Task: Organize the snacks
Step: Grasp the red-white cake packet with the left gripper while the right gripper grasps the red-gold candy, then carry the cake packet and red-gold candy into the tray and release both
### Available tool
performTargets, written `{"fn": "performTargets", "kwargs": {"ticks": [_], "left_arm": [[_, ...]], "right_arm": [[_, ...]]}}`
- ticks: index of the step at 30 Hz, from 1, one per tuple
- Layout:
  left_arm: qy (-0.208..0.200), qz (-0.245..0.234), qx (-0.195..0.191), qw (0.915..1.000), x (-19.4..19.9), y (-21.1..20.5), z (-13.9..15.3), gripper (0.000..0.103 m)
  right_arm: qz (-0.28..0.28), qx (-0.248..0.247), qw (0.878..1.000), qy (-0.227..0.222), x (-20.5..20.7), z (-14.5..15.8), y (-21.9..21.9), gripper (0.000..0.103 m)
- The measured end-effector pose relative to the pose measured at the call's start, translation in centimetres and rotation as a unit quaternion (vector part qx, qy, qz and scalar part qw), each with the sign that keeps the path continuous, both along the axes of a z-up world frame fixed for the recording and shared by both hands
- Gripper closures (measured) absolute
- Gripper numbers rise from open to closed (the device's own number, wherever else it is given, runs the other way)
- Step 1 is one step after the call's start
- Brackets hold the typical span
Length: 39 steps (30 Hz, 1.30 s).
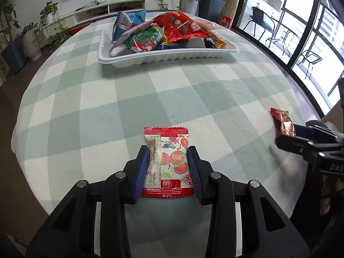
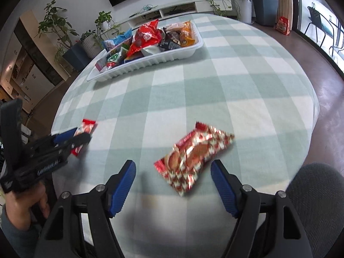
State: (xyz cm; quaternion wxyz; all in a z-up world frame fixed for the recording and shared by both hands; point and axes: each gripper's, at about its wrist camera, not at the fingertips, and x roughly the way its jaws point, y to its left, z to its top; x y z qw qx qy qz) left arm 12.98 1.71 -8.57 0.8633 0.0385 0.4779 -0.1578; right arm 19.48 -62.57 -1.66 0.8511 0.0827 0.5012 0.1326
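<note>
A white tray piled with several snack bags stands at the far side of the checked table; it also shows in the right wrist view. My left gripper is shut on a red-and-white strawberry snack packet lying on the cloth, its blue pads pressed against both sides. In the right wrist view that gripper shows at the left with the packet. My right gripper is open around the near end of a shiny red biscuit packet, with its pads apart from it. That packet shows at the right in the left wrist view.
The round table has a green-and-white checked cloth. Potted plants and a low white cabinet stand behind it. Glass doors are at the right. A grey chair back is at the near right.
</note>
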Motion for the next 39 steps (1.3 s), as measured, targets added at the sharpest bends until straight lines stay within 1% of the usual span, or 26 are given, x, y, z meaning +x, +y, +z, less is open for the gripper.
{"fn": "performTargets", "kwargs": {"ticks": [2,4,6,8,12,15,17,18,22,31,32,39], "left_arm": [[0.0,-0.002,-0.003,1.0,-0.5,-0.2,0.0,0.069],[-0.001,-0.004,-0.003,1.0,-0.7,-0.3,0.0,0.069],[-0.002,-0.003,-0.004,1.0,-0.7,-0.3,0.0,0.069],[-0.002,-0.004,-0.006,1.0,-0.8,-0.2,0.1,0.069],[-0.003,-0.004,-0.006,1.0,-0.6,-0.2,0.0,0.069],[-0.005,-0.006,-0.004,1.0,-0.6,-0.3,0.0,0.069],[-0.006,-0.006,-0.005,1.0,-0.7,-0.2,0.0,0.069],[-0.006,-0.007,-0.003,1.0,-0.7,-0.2,0.0,0.069],[-0.008,-0.007,-0.003,0.9999,-0.7,-0.3,0.0,0.07],[-0.016,0.004,-0.028,0.9995,-0.9,0.7,0.6,0.072],[-0.017,0.004,-0.03,0.9994,-0.9,0.8,0.7,0.072],[-0.02,0.008,-0.048,0.9986,-1.2,1.2,1.1,0.072]], "right_arm": [[0.002,0.0,1.0,-0.003,0.7,0.0,0.2,0.035],[0.01,-0.01,1.0,-0.007,1.2,-0.1,0.5,0.049],[0.012,-0.02,1.0,-0.012,1.5,-0.2,0.5,0.055],[0.011,-0.015,1.0,-0.009,1.7,-0.2,0.3,0.057],[-0.001,0.02,1.0,0.013,2.5,-0.2,-0.6,0.058],[0.005,0.015,1.0,0.013,2.9,-0.2,-0.4,0.059],[0.009,0.012,1.0,0.013,3.1,-0.2,-0.3,0.07],[0.011,0.013,1.0,0.015,3.2,-0.3,-0.3,0.082],[0.02,0.021,1.0,0.013,3.2,-0.3,-0.5,0.086],[0.02,0.04,0.999,-0.01,2.3,1.1,-1.1,0.091],[0.02,0.042,0.999,-0.012,2.2,1.2,-1.2,0.095],[0.024,0.045,0.998,-0.023,1.8,1.8,-1.4,0.096]]}}
